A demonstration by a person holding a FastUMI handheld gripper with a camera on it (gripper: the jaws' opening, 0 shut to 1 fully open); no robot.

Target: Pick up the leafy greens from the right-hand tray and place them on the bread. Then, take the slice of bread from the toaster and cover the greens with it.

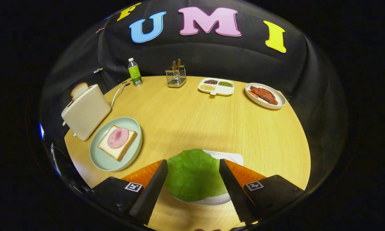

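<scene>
A green lettuce leaf [194, 175] lies on a white tray [234, 157] at the near edge of the round wooden table. My gripper [193, 161] hovers over it, open wide, with one finger on each side of the leaf; neither finger clearly presses on it. To the left, a pale green plate [100, 158] holds a slice of bread [117, 147] topped with a round of pink ham [118, 137]. Behind that plate stands a cream toaster [85, 113] with a second bread slice [79, 90] sticking out of its slot.
Along the far edge stand a green bottle [135, 72], a wire holder with utensils [176, 76], a divided white dish of beans [216, 86] and a white plate of meat [265, 96]. The toaster's cord [117, 93] runs toward the bottle.
</scene>
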